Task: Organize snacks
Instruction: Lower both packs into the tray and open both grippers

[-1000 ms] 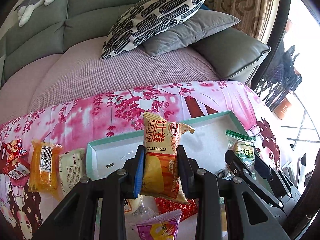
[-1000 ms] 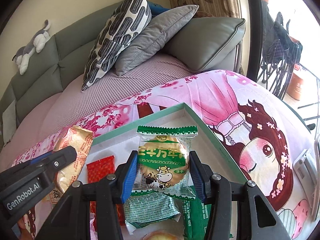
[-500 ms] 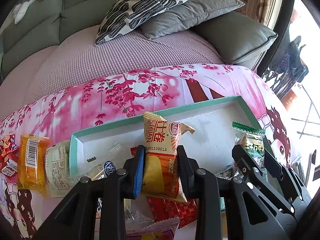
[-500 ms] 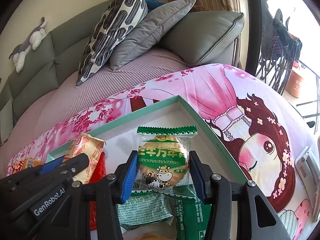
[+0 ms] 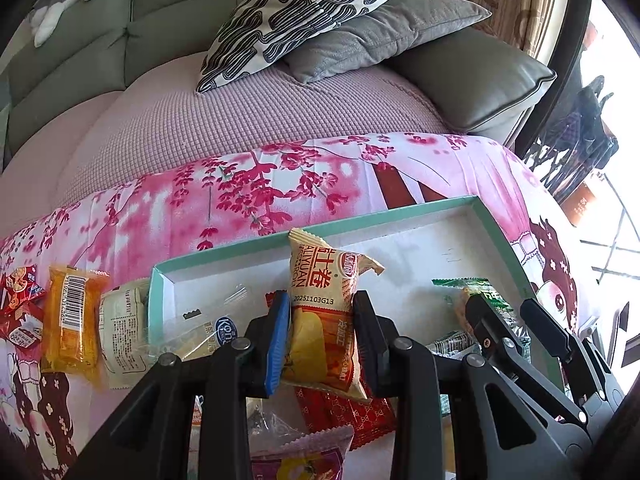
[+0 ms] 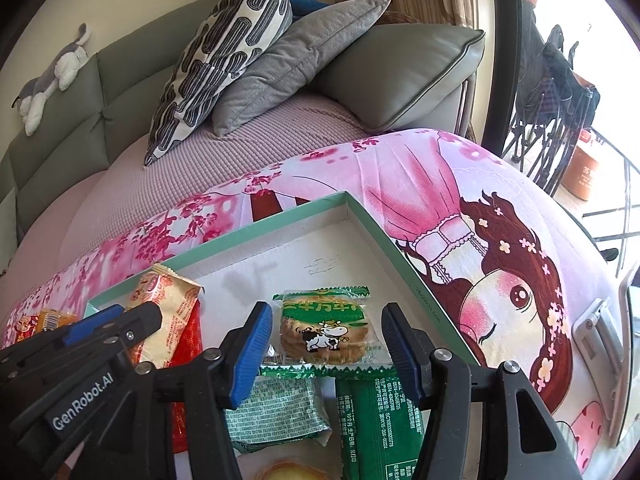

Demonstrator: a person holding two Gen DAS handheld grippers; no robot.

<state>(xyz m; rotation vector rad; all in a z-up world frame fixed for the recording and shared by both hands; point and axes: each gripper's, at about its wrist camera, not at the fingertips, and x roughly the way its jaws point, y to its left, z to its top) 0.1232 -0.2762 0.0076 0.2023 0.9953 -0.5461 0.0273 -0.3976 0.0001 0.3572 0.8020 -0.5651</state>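
Opening right gripper (image 6: 326, 344) straddles biscuit packet (image 6: 326, 330) (seemingly untouched).

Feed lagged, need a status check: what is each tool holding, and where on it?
Left tool: orange snack packet, clamped at mid-body. Right tool: opening, cookie packet between jaws, unheld.

sofa (image 6: 80, 120) — grey-green, mauve cover | patterned cushion (image 6: 224, 60) — on sofa, grey one beside | plush toy (image 6: 52, 76) on sofa back | daylight right of sofa
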